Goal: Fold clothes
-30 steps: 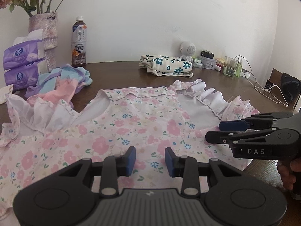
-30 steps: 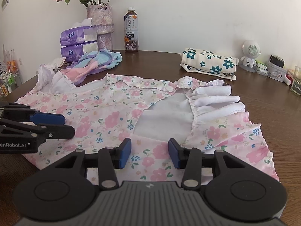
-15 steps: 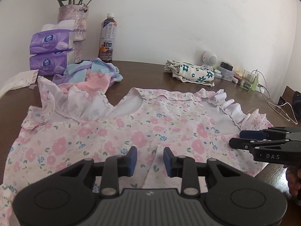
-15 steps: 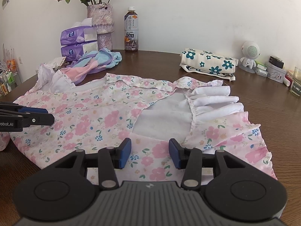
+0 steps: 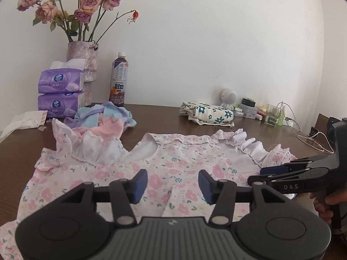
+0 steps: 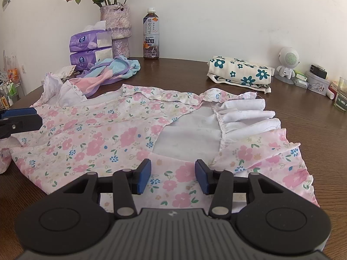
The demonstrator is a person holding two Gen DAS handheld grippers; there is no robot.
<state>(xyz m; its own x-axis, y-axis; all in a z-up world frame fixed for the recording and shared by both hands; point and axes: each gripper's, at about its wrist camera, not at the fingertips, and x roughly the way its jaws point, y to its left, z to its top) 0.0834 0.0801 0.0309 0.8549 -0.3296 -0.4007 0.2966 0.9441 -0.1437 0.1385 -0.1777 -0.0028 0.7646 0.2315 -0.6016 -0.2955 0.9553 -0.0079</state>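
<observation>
A pink floral dress (image 5: 173, 162) with white ruffled sleeves lies spread flat on the dark wooden table (image 5: 162, 119). My left gripper (image 5: 172, 183) hovers open over its near hem, nothing between the blue pads. The right gripper (image 5: 257, 174) comes in from the right by the ruffled sleeve, held by a hand (image 5: 325, 205). In the right wrist view the dress (image 6: 97, 134) fills the middle, and my right gripper (image 6: 172, 176) stands open above its hem near the white inner panel. The left gripper (image 6: 36, 117) shows at the left edge over the far side of the dress.
A folded cream garment with teal flowers (image 6: 238, 73) lies at the back. A pastel clothes pile (image 6: 112, 69), tissue packs (image 6: 91, 49), a vase (image 6: 118, 26) and a tea bottle (image 6: 151, 36) stand back left. Small jars (image 6: 318, 84) and cables (image 5: 308, 134) sit at the right.
My left gripper has drawn away to the left along the dress, its view tilted up, and its jaws have spread wider. The right gripper has barely moved.
</observation>
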